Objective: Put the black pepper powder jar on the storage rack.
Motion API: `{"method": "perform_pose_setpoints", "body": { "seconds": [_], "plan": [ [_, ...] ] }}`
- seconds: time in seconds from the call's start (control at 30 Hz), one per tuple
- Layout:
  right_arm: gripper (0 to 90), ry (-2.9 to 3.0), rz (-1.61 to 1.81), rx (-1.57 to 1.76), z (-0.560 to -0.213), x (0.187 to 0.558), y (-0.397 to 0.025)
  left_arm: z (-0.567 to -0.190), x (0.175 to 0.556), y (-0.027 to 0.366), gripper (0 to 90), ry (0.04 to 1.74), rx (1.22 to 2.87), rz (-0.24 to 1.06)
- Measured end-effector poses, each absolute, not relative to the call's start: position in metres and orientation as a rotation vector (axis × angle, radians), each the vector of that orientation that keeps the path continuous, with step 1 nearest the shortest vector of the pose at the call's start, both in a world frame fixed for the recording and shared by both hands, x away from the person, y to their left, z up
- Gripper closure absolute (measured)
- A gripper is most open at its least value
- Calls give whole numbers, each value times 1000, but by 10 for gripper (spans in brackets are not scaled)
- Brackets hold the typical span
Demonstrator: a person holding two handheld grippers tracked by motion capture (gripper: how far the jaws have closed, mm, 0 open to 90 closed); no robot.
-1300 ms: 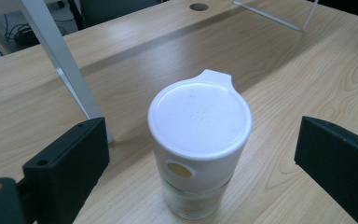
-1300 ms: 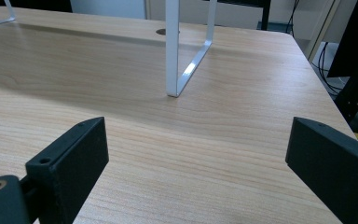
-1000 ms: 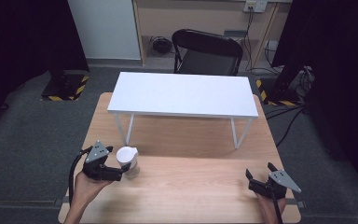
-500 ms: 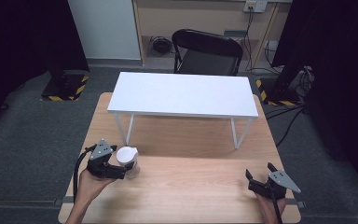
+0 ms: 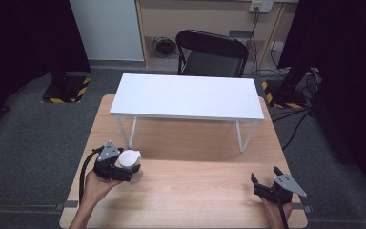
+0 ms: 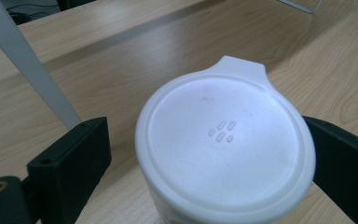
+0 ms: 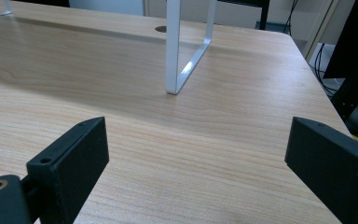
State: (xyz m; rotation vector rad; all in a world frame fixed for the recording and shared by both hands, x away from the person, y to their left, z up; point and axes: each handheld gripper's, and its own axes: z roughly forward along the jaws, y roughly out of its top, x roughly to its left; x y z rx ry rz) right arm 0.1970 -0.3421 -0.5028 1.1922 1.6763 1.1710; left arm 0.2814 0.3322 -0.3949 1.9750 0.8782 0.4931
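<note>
So I've got a white lidded cup (image 6: 223, 149) sitting between the jaws of my left hand-held gripper (image 5: 116, 166), down at about 8 o'clock on the wooden bench (image 5: 195, 191). In the left gripper view the right jaw looks like it's touching the cup wall, but there's a visible gap on the left side, so it's spread around the cup, not clamped yet. My right hand-held gripper (image 5: 272, 183) sits at 4 o'clock, jaws wide apart, nothing in them. Worry: if I close unevenly, the touching jaw shoves the cup sideways and tips it. Squeeze too hard and the thin wall probably buckles or the lid (image 6: 226, 140) pops. The white riser table (image 5: 186, 98) leg is close by too.
</note>
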Motion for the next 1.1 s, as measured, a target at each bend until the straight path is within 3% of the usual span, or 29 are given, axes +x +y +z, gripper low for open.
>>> {"method": "perform_pose_setpoints", "body": {
  "seconds": [0.23, 0.47, 1.1],
  "plan": [
    [62, 1674, 1169, 1194, -503, 197, -342, -397, 286, 331, 96, 847, 2003, 483],
    [62, 1669, 1172, 1192, -503, 196, -342, -400, 286, 334, 299, 808, 2008, 483],
    [62, 1667, 1177, 1186, -504, 196, -343, -402, 282, 334, 306, 837, 1982, 485]
  ]
}}
